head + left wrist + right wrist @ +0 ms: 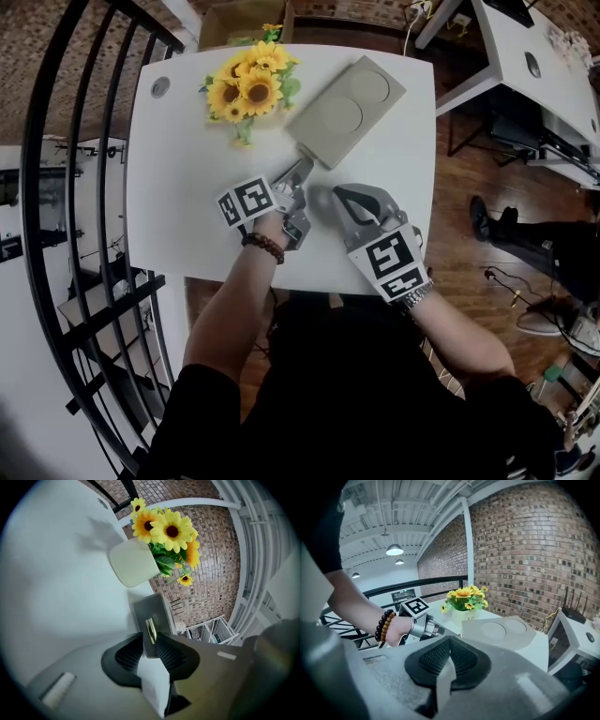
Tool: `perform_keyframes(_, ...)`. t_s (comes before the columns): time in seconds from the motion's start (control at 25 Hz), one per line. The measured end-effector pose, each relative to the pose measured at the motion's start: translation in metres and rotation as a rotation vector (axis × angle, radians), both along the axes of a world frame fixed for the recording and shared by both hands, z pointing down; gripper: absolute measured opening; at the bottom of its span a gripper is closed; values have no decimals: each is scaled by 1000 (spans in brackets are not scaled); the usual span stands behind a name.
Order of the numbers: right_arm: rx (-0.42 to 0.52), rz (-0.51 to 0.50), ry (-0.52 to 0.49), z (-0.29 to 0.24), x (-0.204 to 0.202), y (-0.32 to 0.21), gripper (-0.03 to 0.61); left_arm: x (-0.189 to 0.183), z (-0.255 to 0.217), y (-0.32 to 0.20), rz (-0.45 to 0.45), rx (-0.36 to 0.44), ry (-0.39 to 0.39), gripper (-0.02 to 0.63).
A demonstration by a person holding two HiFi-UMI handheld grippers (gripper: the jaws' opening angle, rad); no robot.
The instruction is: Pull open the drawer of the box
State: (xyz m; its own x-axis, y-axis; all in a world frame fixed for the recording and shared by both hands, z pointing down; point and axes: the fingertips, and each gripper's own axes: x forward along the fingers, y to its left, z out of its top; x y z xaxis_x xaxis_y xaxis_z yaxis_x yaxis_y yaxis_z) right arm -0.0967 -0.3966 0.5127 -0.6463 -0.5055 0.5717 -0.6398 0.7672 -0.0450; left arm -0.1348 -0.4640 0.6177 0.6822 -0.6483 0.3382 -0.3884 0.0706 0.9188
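Jaws of the left gripper are clamped on the thin handle at the near end of the box. The right gripper hangs close beside, jaws pressed together on nothing. The box lies flat on a white table, with sunflowers in a pot just beside it. A brick wall and a black railing stand around.

Sunflowers: yellow bunch in a white pot, near the table's far edge.
Table: white, with a round hole at its far left corner.
Railing: black bars, left of the table.
Cardboard box: on the floor beyond the table.
Second desk: white, off to the right.
Wall: brick.
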Motion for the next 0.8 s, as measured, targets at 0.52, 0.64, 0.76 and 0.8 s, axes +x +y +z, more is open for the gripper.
perform_keyframes(0.52,9,7,2,-4,8,1,-9,3,-3,-5,-26,-3,11,61)
perform_keyframes(0.64,13,4,-1,-5,9,3,-8,0,-1,-1,-33,-9,-8,61)
perform_keyframes(0.76,19,-4,-5,-7,7,6,-8,-6,-1,3,-44,-17,-22,60)
perform_keyframes(0.8,20,-8,-7,-8,6,7,-8,-8,-2,5,-48,-21,-28,58)
